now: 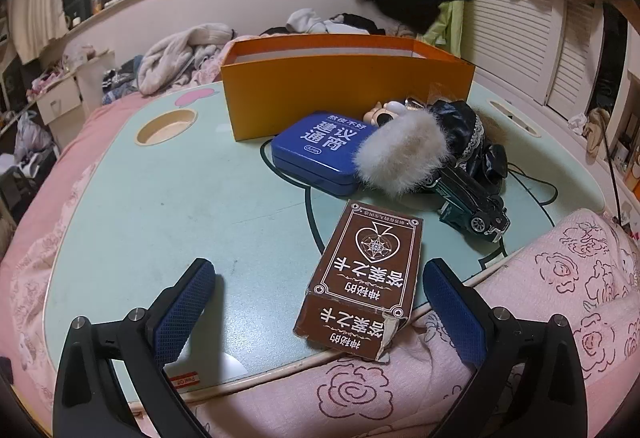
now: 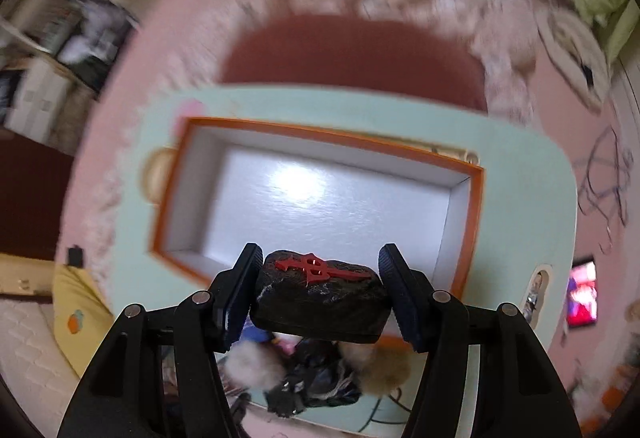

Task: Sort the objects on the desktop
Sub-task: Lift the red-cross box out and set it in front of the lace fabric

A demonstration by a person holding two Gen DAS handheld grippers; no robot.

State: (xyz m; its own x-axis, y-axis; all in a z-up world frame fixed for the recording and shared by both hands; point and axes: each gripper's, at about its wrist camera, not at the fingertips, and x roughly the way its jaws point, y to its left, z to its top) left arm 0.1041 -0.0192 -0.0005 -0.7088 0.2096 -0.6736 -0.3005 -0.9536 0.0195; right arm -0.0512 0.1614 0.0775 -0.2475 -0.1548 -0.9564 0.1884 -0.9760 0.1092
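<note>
My right jaws point(image 2: 320, 252) stand partly apart with a lumpy black block point(image 2: 320, 302) between the ribbed pads. It has a raised red emblem on top, and its long axis runs left to right from pad to pad. The left pad looks to be against it, but I cannot tell whether both press. It hangs over the near wall of the orange box point(image 2: 476, 198), a rectangular card box with a smooth white inside.

My left jaws point(image 1: 320, 266) are wide apart and clamp nothing. The worn brown card box point(image 1: 360, 278) lies flat between and beyond their blue pads. Its long axis runs near to far, and its torn near end juts past the mint bench point(image 1: 160, 198). Farther right lie a glossy blue tin point(image 1: 316, 154), a fluffy doll point(image 1: 404, 154) and a dark toy car point(image 1: 472, 210).
</note>
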